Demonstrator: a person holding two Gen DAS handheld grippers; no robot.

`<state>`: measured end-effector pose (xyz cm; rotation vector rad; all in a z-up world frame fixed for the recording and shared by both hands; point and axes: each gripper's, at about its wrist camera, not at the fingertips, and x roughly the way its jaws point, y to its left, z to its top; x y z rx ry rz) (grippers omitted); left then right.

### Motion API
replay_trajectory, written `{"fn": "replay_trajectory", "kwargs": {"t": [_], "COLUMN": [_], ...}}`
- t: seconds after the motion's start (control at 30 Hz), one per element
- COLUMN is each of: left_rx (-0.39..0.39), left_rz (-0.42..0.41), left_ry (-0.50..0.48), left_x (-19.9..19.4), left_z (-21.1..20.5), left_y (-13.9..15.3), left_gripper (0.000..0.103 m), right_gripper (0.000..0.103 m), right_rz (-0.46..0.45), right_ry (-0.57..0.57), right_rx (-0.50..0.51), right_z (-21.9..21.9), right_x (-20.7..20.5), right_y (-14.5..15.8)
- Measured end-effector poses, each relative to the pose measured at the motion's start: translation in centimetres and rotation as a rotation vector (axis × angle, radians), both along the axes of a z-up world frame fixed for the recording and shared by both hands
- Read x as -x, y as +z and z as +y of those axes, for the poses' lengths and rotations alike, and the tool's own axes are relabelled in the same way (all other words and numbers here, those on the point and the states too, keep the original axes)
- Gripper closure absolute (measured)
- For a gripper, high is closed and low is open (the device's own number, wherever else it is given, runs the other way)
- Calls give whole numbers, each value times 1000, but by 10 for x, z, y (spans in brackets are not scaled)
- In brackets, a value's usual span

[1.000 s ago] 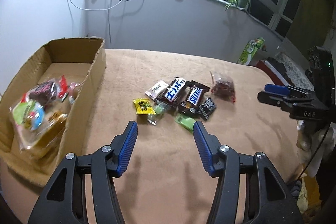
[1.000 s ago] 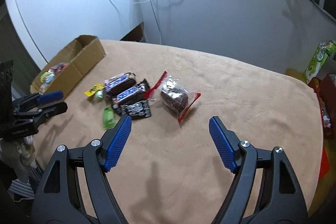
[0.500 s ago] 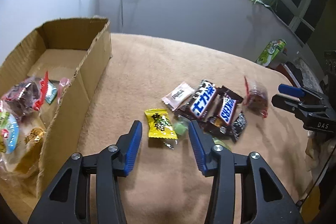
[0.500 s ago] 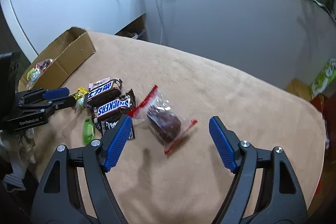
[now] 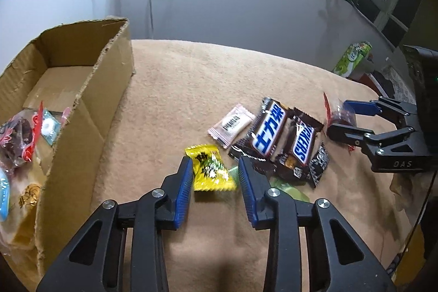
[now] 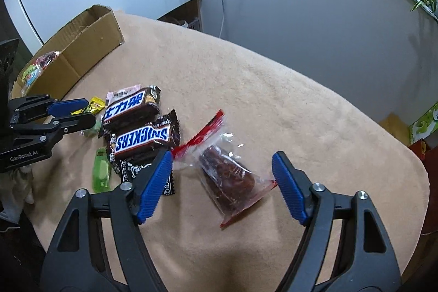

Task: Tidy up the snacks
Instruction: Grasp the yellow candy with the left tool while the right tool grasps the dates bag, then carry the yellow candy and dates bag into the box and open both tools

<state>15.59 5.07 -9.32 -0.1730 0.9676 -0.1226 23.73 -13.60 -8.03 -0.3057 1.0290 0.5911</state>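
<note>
My left gripper (image 5: 215, 163) is open, its blue fingers on either side of a yellow candy packet (image 5: 210, 168) on the tan blanket. My right gripper (image 6: 222, 159) is open wide around a clear red-edged bag of dark snacks (image 6: 228, 177), which lies flat between the fingers. Two Snickers bars (image 6: 142, 140) (image 5: 284, 136), a pink-white packet (image 5: 231, 125), a black packet (image 6: 137, 168) and a green candy (image 6: 100, 171) lie in a cluster between the grippers. The cardboard box (image 5: 90, 100) at the left holds several snacks.
The blanket-covered table (image 6: 273, 100) ends close to a grey wall behind. A green carton (image 5: 353, 59) stands off the far right edge. Cables hang on the wall. The box also shows at far left in the right wrist view (image 6: 82, 45).
Both grippers moved forward and down. The left one narrowed and now straddles the yellow packet. The right one now straddles the clear bag, still wide open.
</note>
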Motion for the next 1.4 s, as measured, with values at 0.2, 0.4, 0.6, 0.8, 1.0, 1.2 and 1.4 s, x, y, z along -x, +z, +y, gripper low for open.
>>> {"fn": "replay_trajectory", "kwargs": {"t": [0.2,0.4,0.6,0.8,1.0,1.2,1.4], "left_rx": [42,24,28,16,35,70,59], "left_rz": [9,11,34,35,21,7,-48], "left_ry": [47,-7,-14,-48,-51,-25,-34], "left_x": [-2,-9,-19,-14,-5,5,21], "left_z": [14,3,5,3,2,8,1], "left_y": [-2,-1,-2,-5,-5,-3,15], "left_gripper": [70,73,70,81,81,81,81], "right_gripper": [48,65,64,61,69,70,70], "right_rz": [30,54,51,45,47,31,6], "right_ry": [-9,-12,-29,-30,-31,-59,-80], "right_rx": [-2,-7,-5,0,5,-16,-61], "right_z": [-1,2,0,5,7,-2,-16], "right_x": [-2,-1,-3,-5,-4,2,14], "right_y": [-5,-9,-7,-6,-9,-1,19]}}
